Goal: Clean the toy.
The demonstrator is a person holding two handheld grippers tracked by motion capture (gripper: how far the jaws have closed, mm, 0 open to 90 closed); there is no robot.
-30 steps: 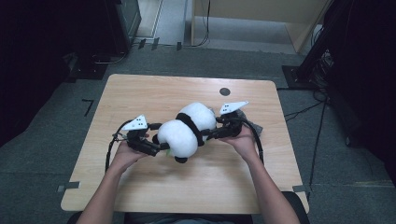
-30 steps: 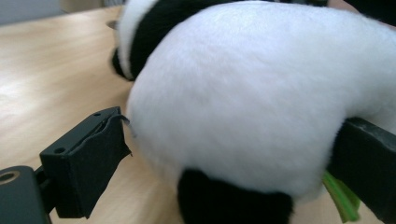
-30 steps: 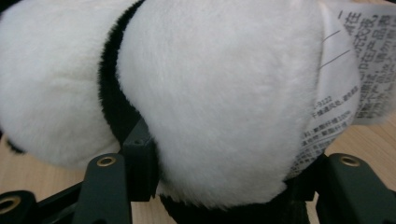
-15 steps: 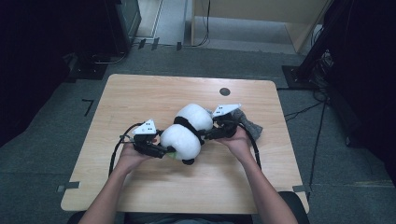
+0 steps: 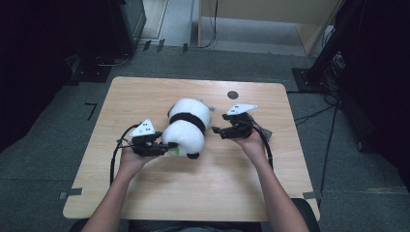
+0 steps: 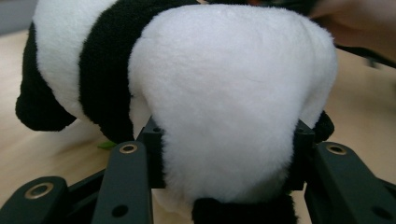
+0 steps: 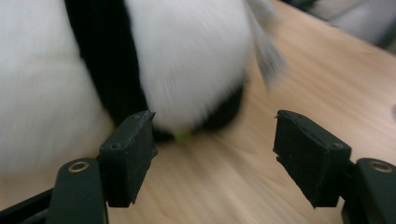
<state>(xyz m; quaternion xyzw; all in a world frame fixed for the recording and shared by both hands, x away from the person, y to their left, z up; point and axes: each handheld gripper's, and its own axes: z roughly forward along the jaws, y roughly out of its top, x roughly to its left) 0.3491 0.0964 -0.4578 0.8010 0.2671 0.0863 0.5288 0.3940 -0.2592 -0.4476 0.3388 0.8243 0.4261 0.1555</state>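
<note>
Panda plush point(image 5: 186, 127): lies mid-counter point(image 5: 203, 193), between both tongs.
Left tongs point(image 5: 167, 149): jaws have just been closing; now clenched on the plush's white rounded end, fur bulging between them.
Right tongs point(image 5: 216, 131): jaws have just been opening; released, nothing between them, just beside the plush's far end.

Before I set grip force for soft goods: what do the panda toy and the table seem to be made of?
Panda plush toy: soft pile fabric, matte white and black; fuzzy fibres show, and it bulges between the left tool's pads, so probably stuffed. Table: pale wood or wood-look laminate, smooth satin; grain lines visible, which one I cannot tell.
</note>
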